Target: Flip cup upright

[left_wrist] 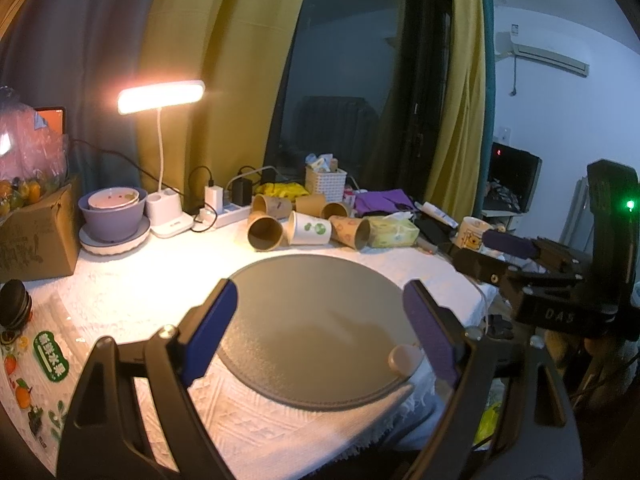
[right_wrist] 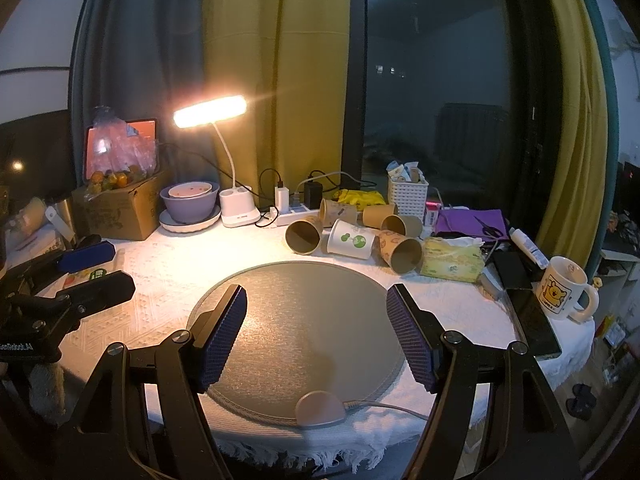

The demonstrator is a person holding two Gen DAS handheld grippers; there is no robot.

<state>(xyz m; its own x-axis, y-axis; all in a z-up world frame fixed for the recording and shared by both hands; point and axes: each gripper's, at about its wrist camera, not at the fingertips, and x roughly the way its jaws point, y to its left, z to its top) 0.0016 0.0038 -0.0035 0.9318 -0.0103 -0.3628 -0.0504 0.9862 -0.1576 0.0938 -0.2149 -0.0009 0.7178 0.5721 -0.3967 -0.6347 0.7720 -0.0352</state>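
Several paper cups lie on their sides at the back of the table. A white cup with green print (left_wrist: 310, 228) (right_wrist: 352, 239) lies among brown ones (left_wrist: 265, 233) (right_wrist: 304, 234) (right_wrist: 401, 251). My left gripper (left_wrist: 320, 308) is open and empty over the grey round mat (left_wrist: 316, 320). My right gripper (right_wrist: 316, 312) is open and empty over the same mat (right_wrist: 304, 312). Both grippers are well short of the cups. The right gripper shows at the right in the left wrist view (left_wrist: 516, 252), and the left gripper shows at the left in the right wrist view (right_wrist: 92, 268).
A lit desk lamp (right_wrist: 236, 208), purple bowls (right_wrist: 190, 200), a cardboard box (right_wrist: 120, 208), a power strip (right_wrist: 296, 210), a white basket (right_wrist: 408, 194), a tissue pack (right_wrist: 454, 260), a phone (right_wrist: 532, 316) and a yellow-print mug (right_wrist: 566, 290) ring the mat. A small round puck with cable (right_wrist: 320, 408) sits on the mat's near edge.
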